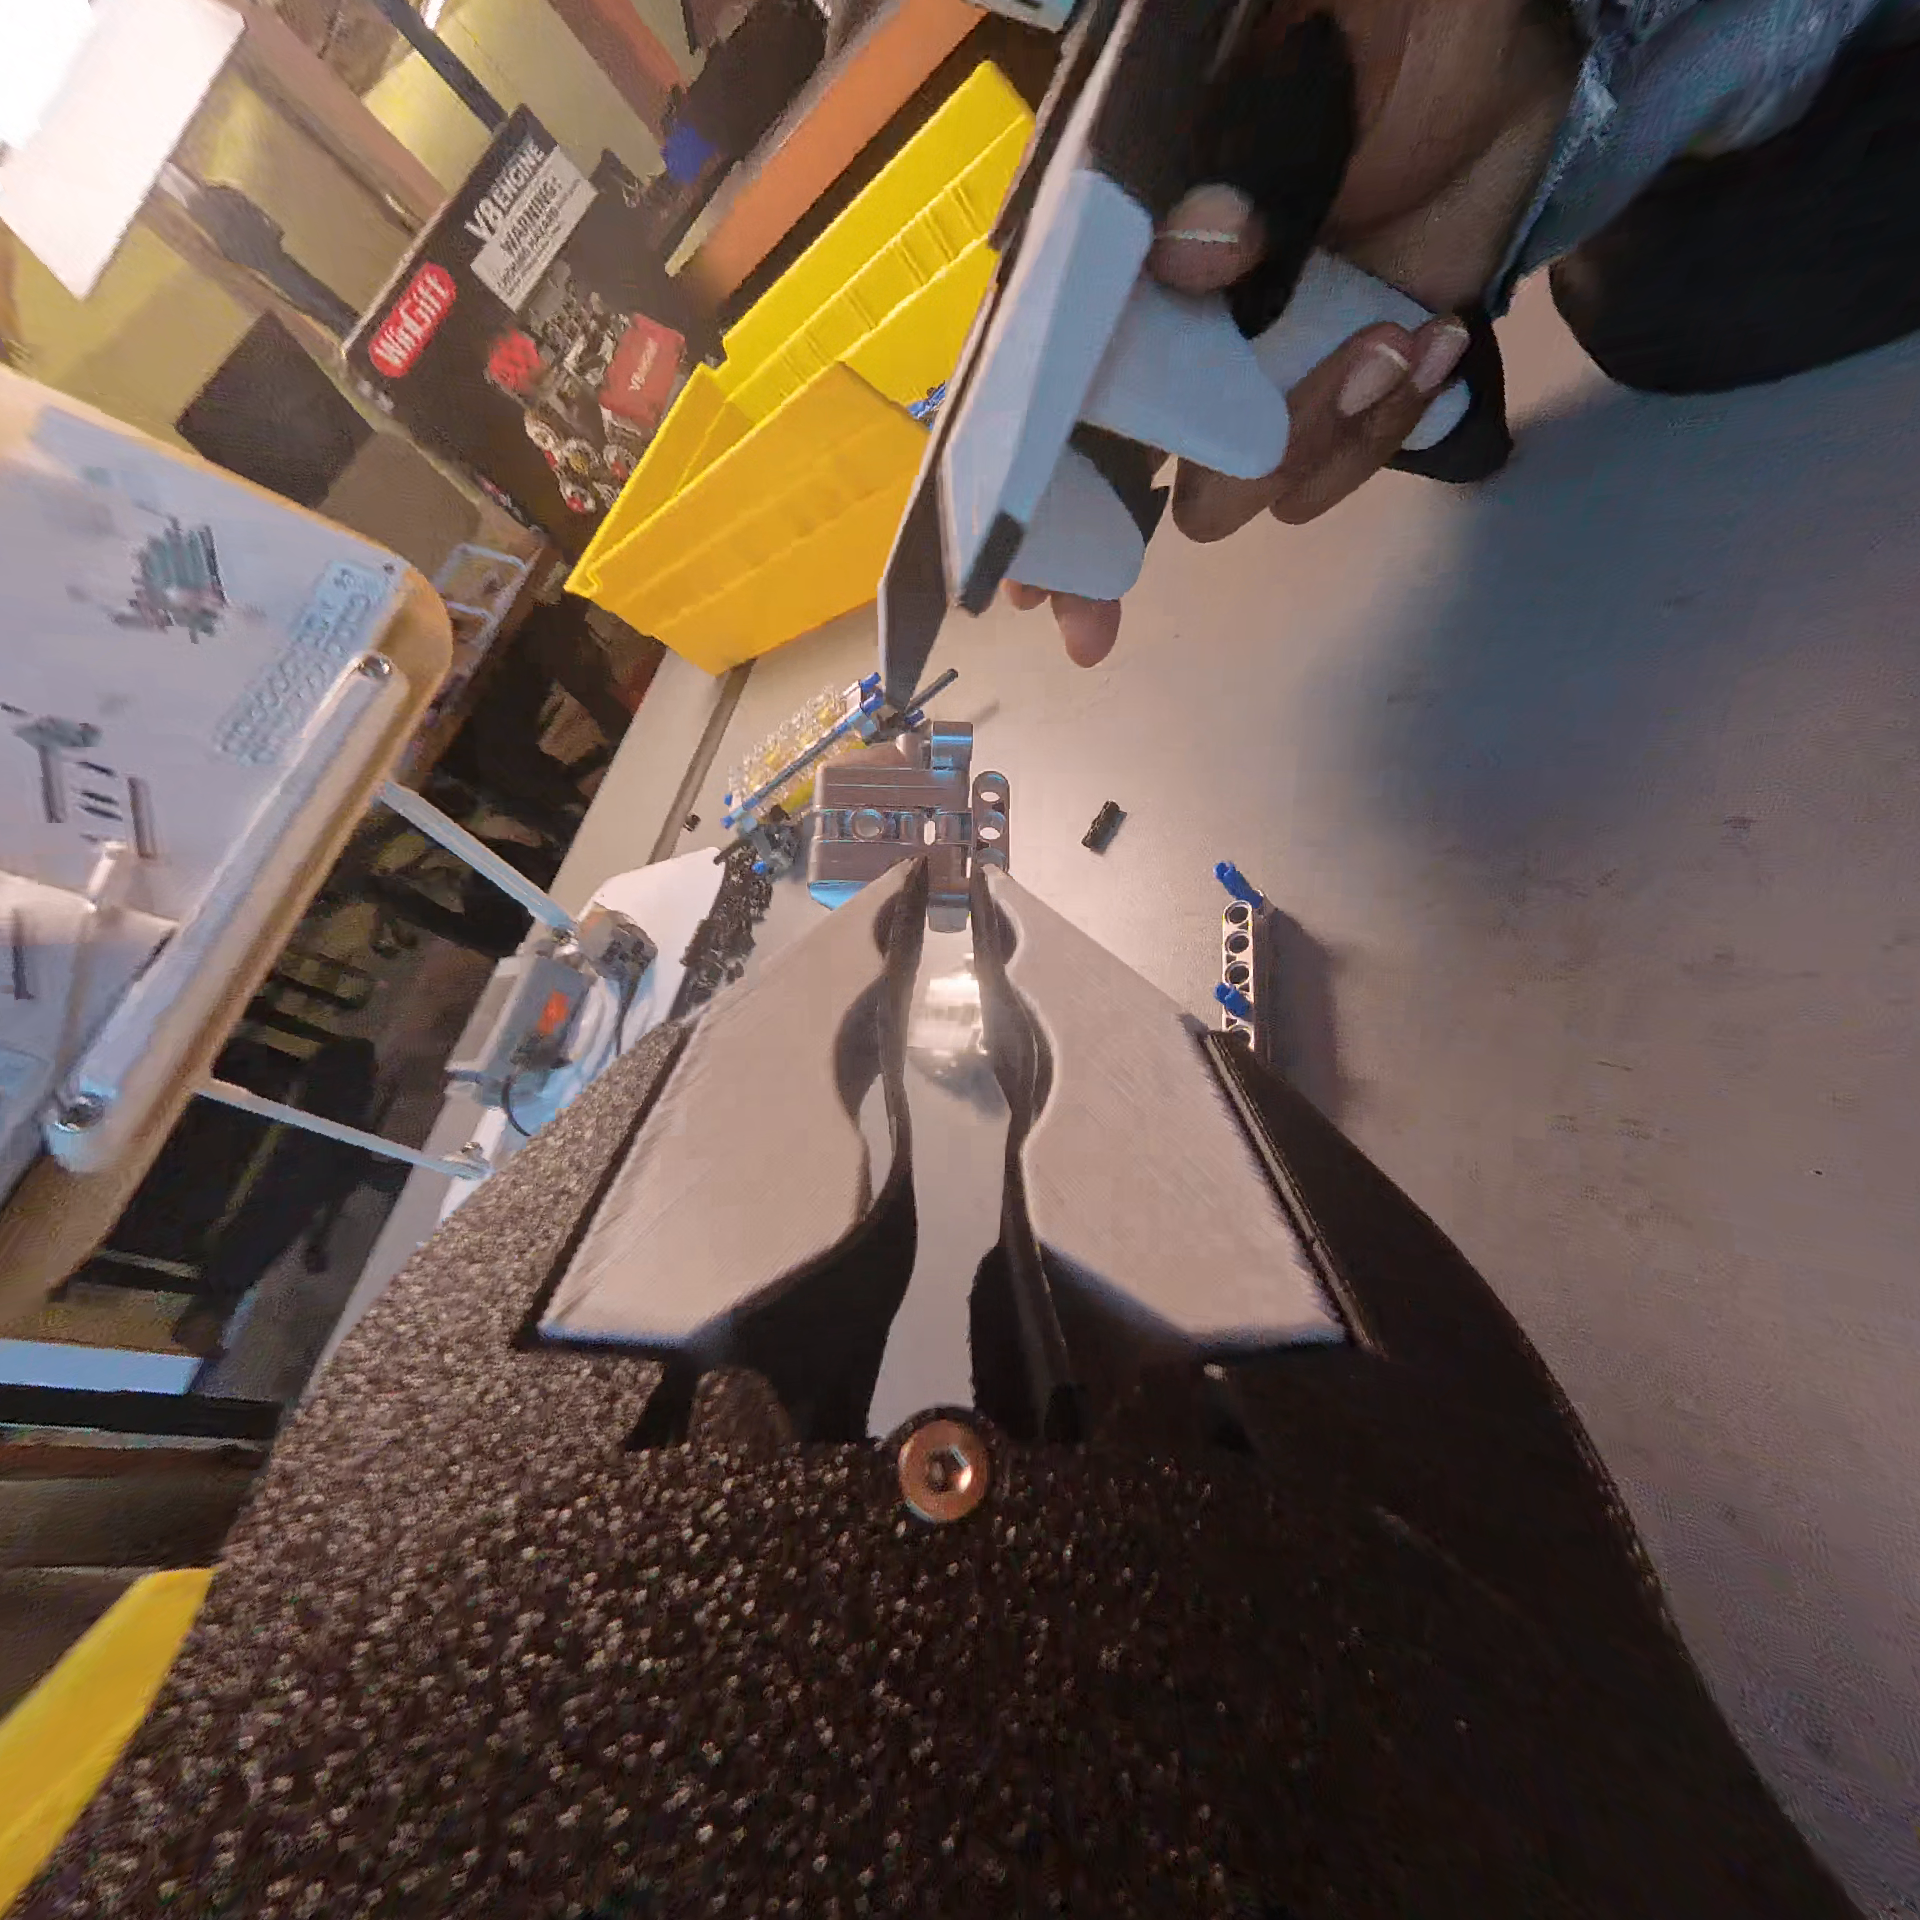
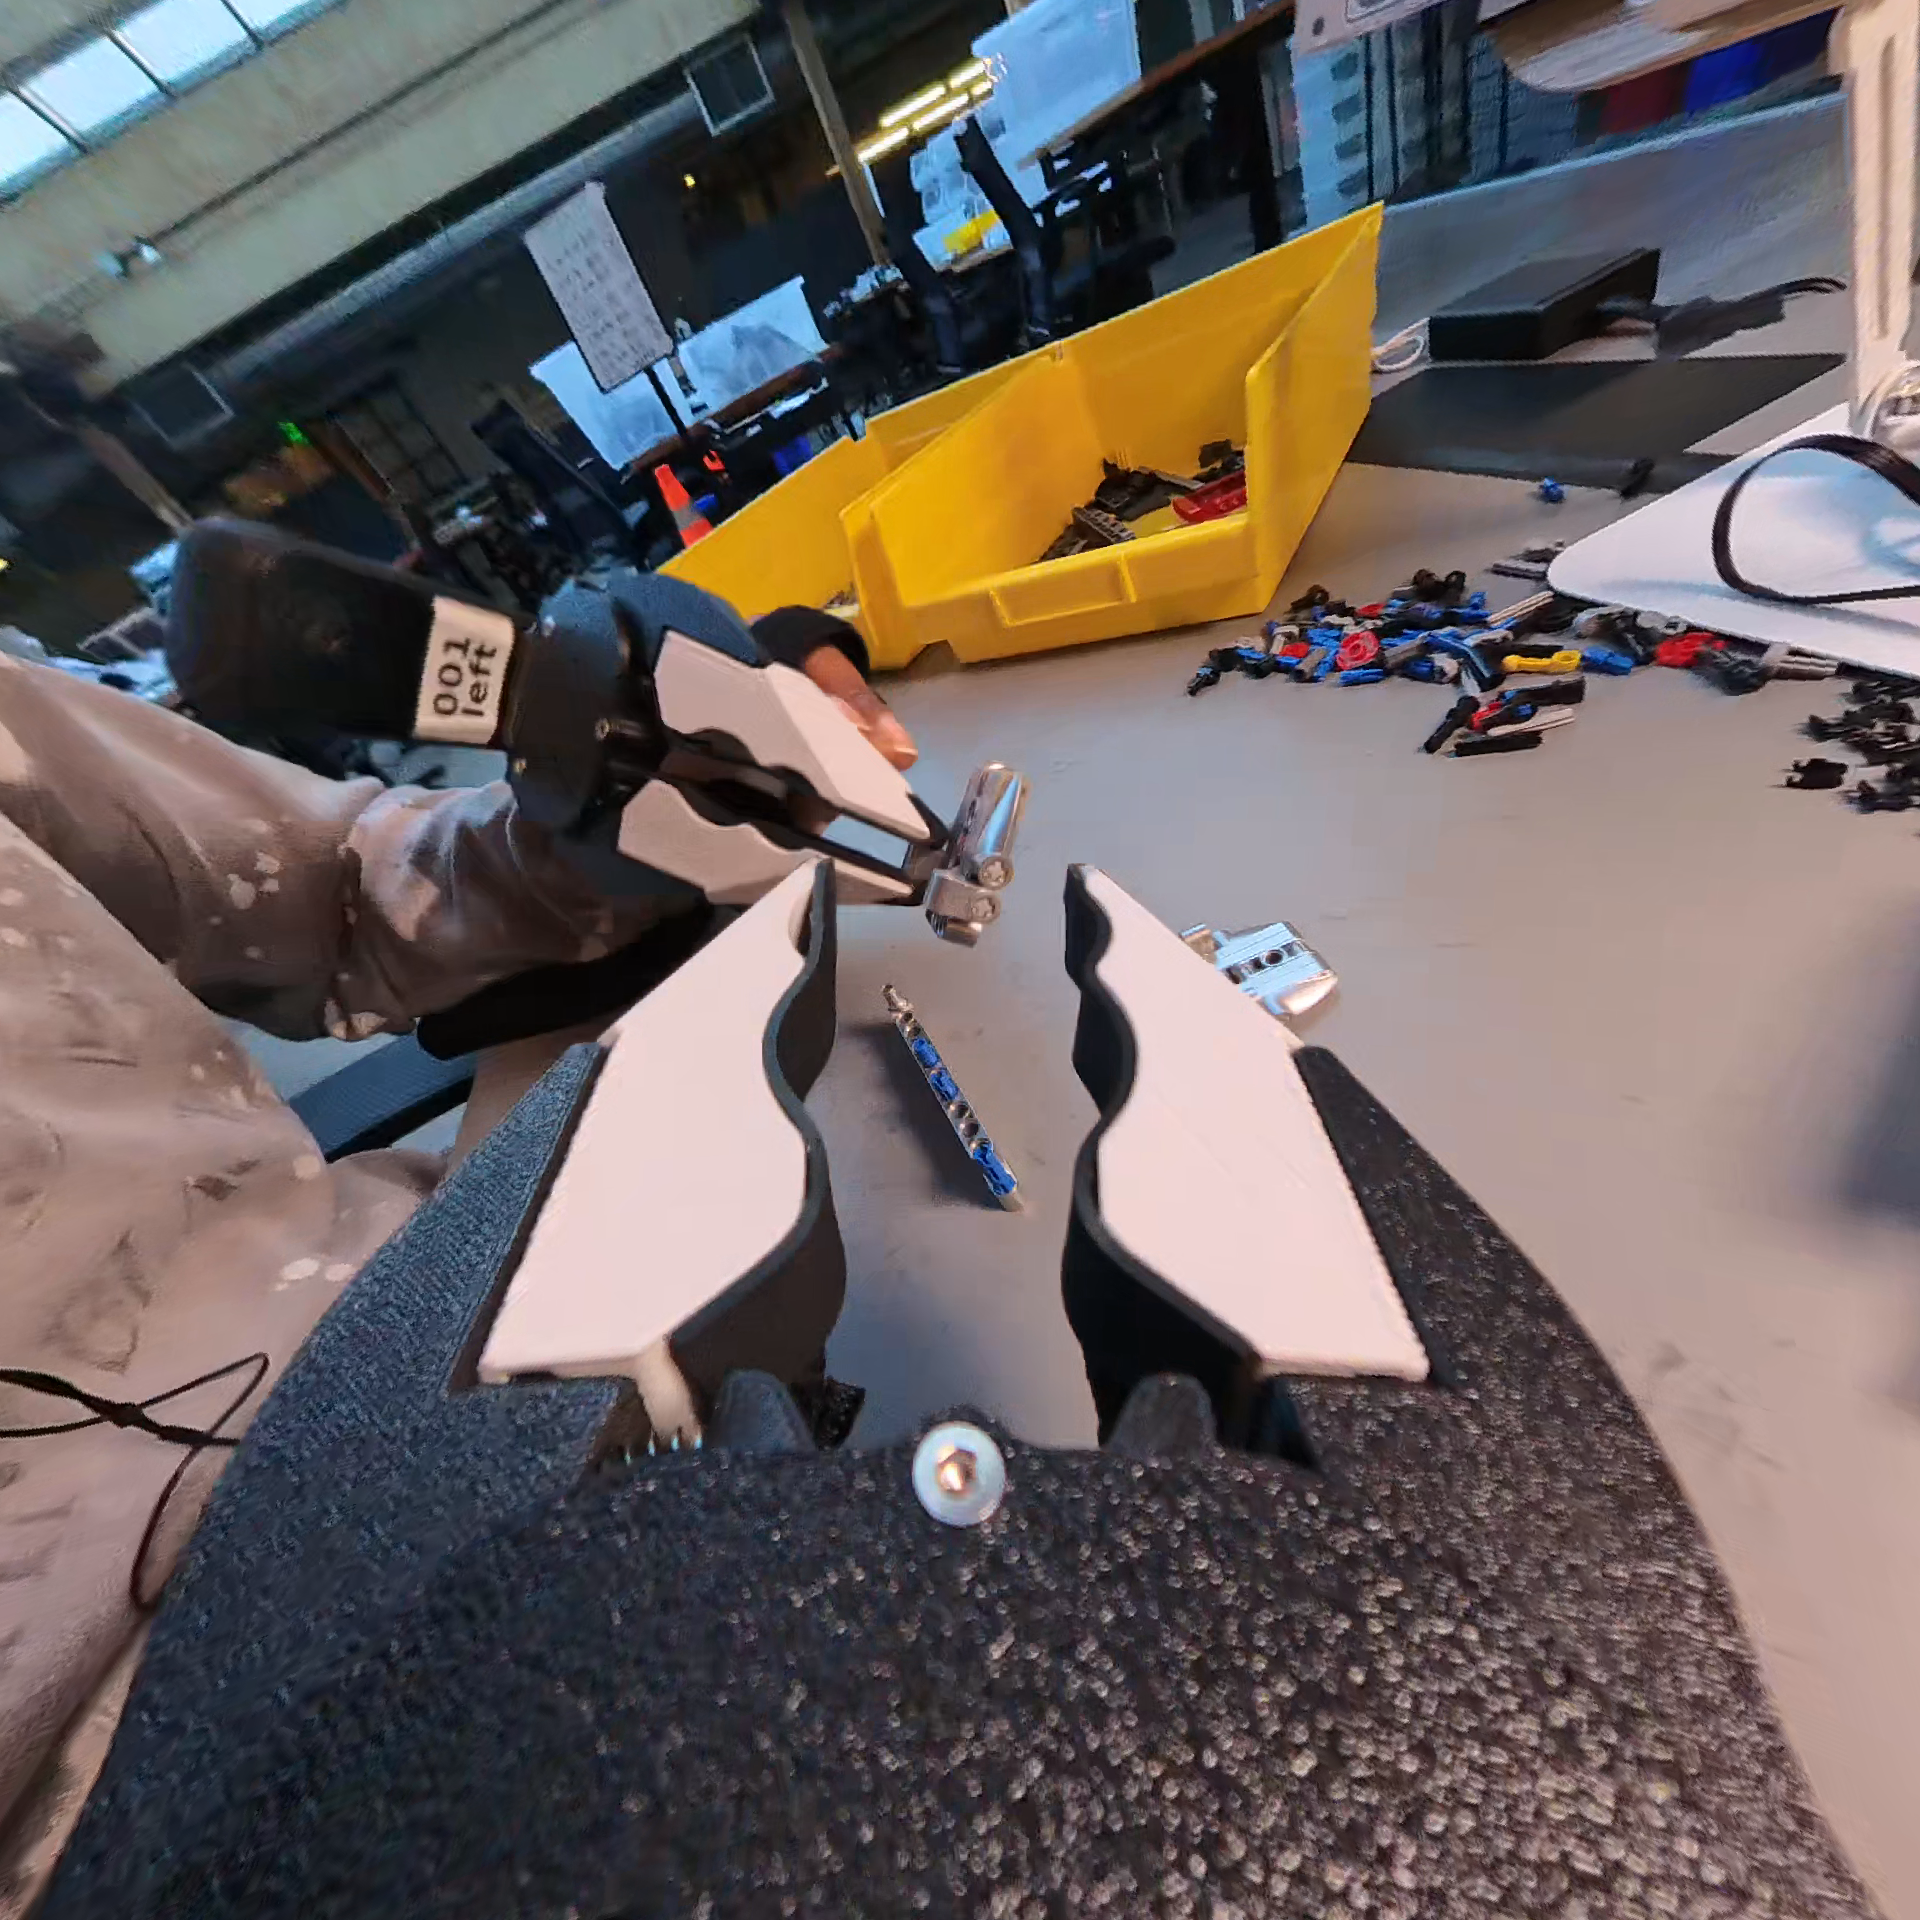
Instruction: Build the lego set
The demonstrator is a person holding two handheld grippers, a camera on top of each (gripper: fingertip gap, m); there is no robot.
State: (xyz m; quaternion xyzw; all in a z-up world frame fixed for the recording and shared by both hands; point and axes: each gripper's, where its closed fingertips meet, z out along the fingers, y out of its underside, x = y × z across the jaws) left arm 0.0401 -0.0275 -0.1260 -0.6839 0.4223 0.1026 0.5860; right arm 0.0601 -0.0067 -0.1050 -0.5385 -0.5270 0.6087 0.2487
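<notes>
Workshop benches and yellow bins (image 2: pixel 1091 520) lie behind a grey table (image 2: pixel 1558 1039) strewn with small building parts (image 2: pixel 1455 655). We find the left gripper (image 1: pixel 948 883) clenched on a silver assembly (image 2: pixel 977 852), lifted clear of the table. The right gripper (image 2: pixel 945 904) stands released and empty, its jaws well apart. A grey beam with blue pins (image 2: pixel 956 1101) lies flat on the table between its fingers, untouched; a second silver piece (image 2: pixel 1268 966) rests just beside the right finger. We judge that any grasp on the beam should straddle its narrow sides squarely, fingertips low, closing evenly so that it does not skid or pivot. The left grip should keep steady.
</notes>
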